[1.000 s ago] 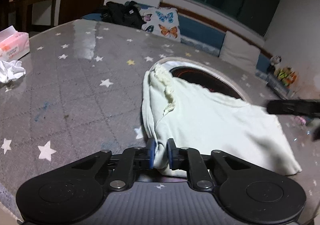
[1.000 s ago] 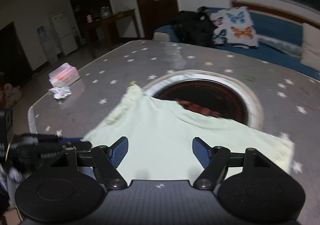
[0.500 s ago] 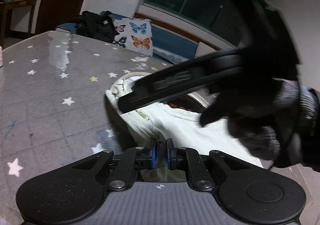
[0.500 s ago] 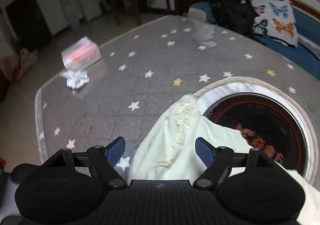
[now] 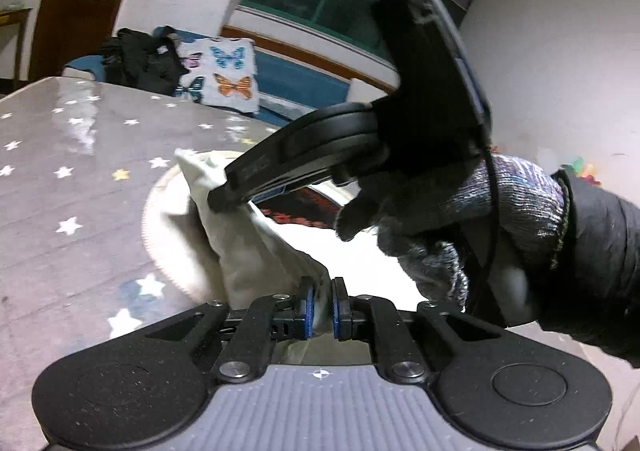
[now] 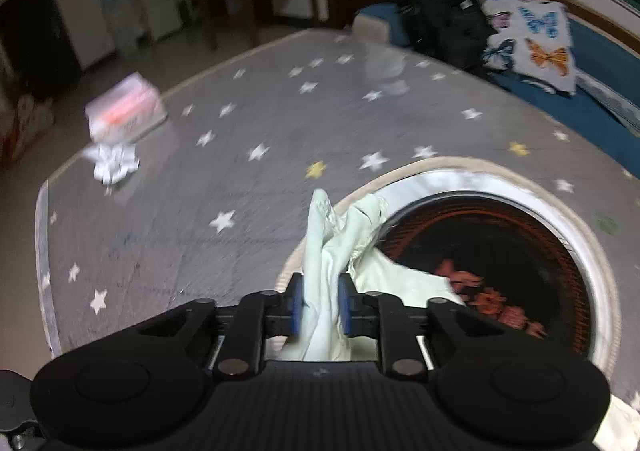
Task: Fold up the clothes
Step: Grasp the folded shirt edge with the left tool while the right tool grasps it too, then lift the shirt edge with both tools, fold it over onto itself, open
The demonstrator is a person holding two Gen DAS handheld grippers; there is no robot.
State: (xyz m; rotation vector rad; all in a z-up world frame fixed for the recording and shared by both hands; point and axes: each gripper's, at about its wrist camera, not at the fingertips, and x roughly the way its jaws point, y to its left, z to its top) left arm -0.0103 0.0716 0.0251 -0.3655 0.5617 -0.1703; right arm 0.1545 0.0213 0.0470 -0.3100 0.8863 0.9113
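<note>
At the bottom of the left wrist view, the left gripper (image 5: pixel 320 301) is seen with its blue-padded fingers (image 5: pixel 307 309) pressed almost together, a fold of the pale cream garment (image 5: pixel 256 251) pinched between them. From that pinch the cloth is drawn up and away ahead of the fingers, forming a taut ridge. Just beyond and to the right of the left fingers, a gloved hand (image 5: pixel 452 219) in a dark sleeve (image 5: pixel 596 263) is seen holding the right gripper (image 5: pixel 218 203), whose tip is set against the far upper corner of the garment.

In the right wrist view, the right gripper (image 6: pixel 322 307) is shown with its jaws closing, and a bunched strip of the garment (image 6: pixel 324 271) is caught between the blue fingers (image 6: pixel 296 309), whose pads are touching the cloth on both sides. The gathered fabric is raised ahead of the fingers into a narrow peak, while the rest is spread to the right of them and below.

Under the garment, a round dark opening with a pale ring (image 6: pixel 560 219) is set into the grey, star-printed surface (image 6: pixel 240 123); part of the cloth is draped over its near edge. Far ahead and to the left of the right fingers, a tissue pack (image 6: pixel 126 109) and a crumpled tissue (image 6: pixel 114 163) are seen near the edge of the surface. Beyond the far edge, a butterfly-print cushion (image 6: pixel 532 43) and a black bag (image 6: pixel 444 23) are resting on a blue couch (image 6: pixel 600 63).
</note>
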